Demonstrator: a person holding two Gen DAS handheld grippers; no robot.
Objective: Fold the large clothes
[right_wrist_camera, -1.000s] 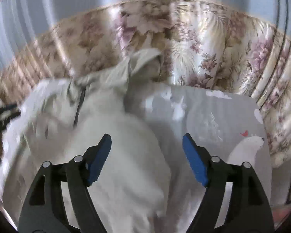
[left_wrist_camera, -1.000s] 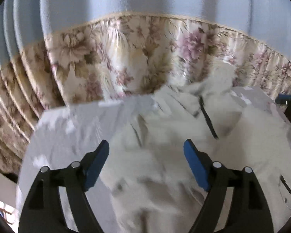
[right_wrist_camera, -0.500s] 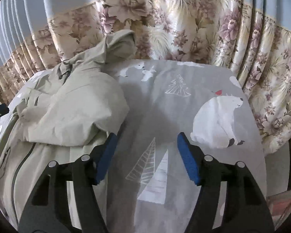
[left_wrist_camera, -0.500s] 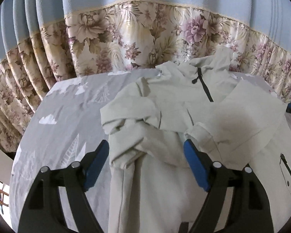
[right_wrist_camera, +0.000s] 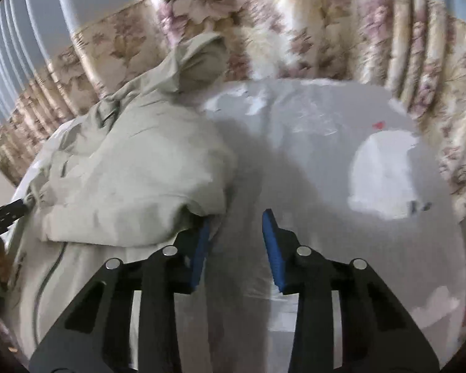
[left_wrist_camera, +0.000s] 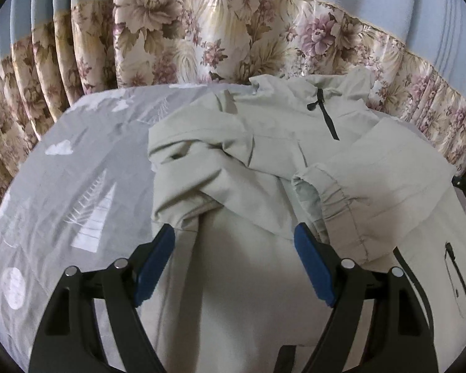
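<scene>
A pale grey-green hooded jacket (left_wrist_camera: 279,143) lies front up on a grey printed bed sheet (left_wrist_camera: 77,171), zip towards the curtain. Both sleeves are folded across its chest; the elastic cuff (left_wrist_camera: 335,205) of one rests near the middle. My left gripper (left_wrist_camera: 233,239) hovers open over the jacket's lower body, with only cloth below. In the blurred right wrist view, the jacket (right_wrist_camera: 146,171) fills the left half, hood (right_wrist_camera: 198,59) at the far end. My right gripper (right_wrist_camera: 237,220) stands at the jacket's right edge with jaws narrowed, its left finger against the folded sleeve and sheet (right_wrist_camera: 326,143) between the pads.
A floral curtain (left_wrist_camera: 202,31) with a blue upper part hangs close behind the bed's far edge. Bare sheet lies left of the jacket in the left wrist view. A white bear print (right_wrist_camera: 385,174) marks the sheet right of the jacket. The bed drops off at both sides.
The right gripper's jaws have narrowed and it has moved in to the jacket's right edge. The left gripper stays open above the jacket's lower part, almost still over the last half second.
</scene>
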